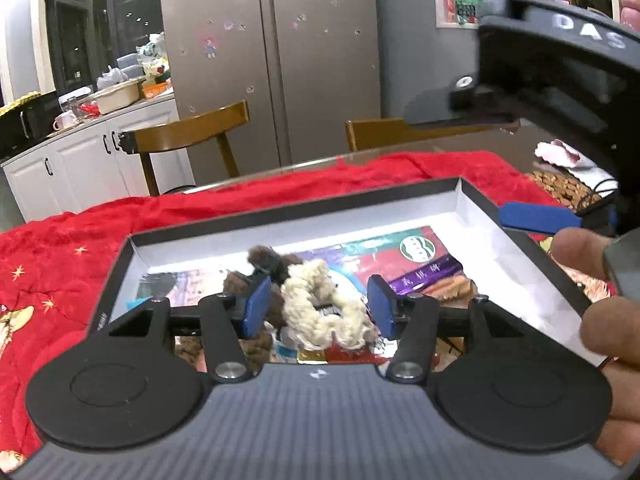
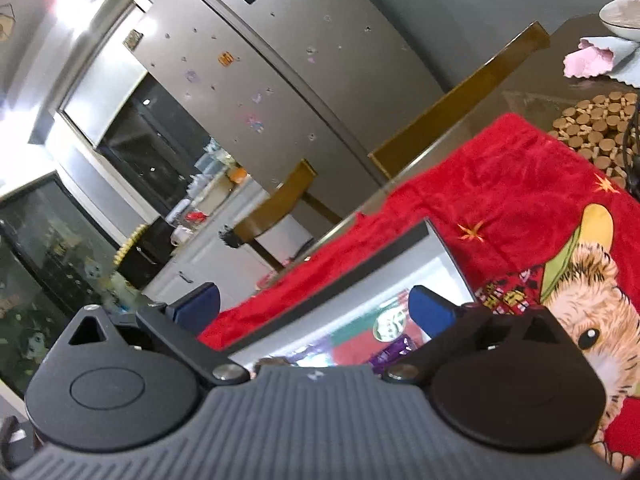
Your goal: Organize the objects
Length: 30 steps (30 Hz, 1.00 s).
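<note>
**Count of things on and around the table**

One dark box (image 1: 480,192) with a white inside sits on one red cloth (image 1: 60,264). In the box lie fluffy scrunchies: one cream (image 1: 320,304), one dark brown (image 1: 266,260), and at least two more brown ones, partly hidden. Several flat packets (image 1: 416,252) line the bottom; their number cannot be told. Two wooden chairs (image 1: 192,132) stand behind the table. One fridge (image 1: 272,60) with two doors. One cork mat (image 2: 596,136). One bowl (image 2: 624,16). One pink cloth (image 2: 588,60).
</note>
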Available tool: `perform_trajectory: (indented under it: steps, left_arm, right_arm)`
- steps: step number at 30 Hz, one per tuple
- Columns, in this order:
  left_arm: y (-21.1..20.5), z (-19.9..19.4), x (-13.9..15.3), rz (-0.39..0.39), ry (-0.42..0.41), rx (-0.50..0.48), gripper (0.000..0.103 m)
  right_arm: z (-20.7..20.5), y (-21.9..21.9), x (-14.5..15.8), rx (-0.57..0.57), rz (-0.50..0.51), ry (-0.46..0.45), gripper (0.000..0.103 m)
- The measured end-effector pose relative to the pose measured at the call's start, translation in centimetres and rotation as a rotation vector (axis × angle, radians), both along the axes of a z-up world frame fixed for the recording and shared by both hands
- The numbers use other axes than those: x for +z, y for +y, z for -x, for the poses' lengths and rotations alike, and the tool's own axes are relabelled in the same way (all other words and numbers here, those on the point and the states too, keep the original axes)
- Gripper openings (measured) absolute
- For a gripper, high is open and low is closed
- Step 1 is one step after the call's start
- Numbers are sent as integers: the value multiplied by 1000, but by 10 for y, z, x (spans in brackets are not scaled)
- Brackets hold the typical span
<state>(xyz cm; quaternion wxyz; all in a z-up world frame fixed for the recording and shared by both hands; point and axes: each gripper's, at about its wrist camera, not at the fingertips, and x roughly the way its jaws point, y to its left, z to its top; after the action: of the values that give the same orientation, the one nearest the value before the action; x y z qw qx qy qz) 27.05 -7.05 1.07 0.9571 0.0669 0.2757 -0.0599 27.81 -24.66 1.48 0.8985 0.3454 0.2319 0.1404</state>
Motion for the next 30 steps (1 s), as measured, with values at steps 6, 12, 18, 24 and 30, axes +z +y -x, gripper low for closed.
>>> perform_trajectory:
  steps: [6, 12, 18, 24, 30]
  left_arm:
    - [7, 6, 21, 5, -42, 31, 60]
    - [18, 40, 62, 12, -194, 40, 84]
    - [30, 104, 104, 0, -350, 95, 91]
    - [57, 173, 128, -5, -417, 196, 93]
    - [86, 237, 140, 31, -430, 209, 94]
  right_arm:
    - [19, -3, 36, 53, -10, -105, 103]
    - [49, 5, 79, 106, -35, -144, 103]
    - [98, 15, 126, 105, 22, -236, 103]
    - [147, 44, 160, 61, 191, -244, 103]
    - [175, 67, 166, 51, 346, -179, 103]
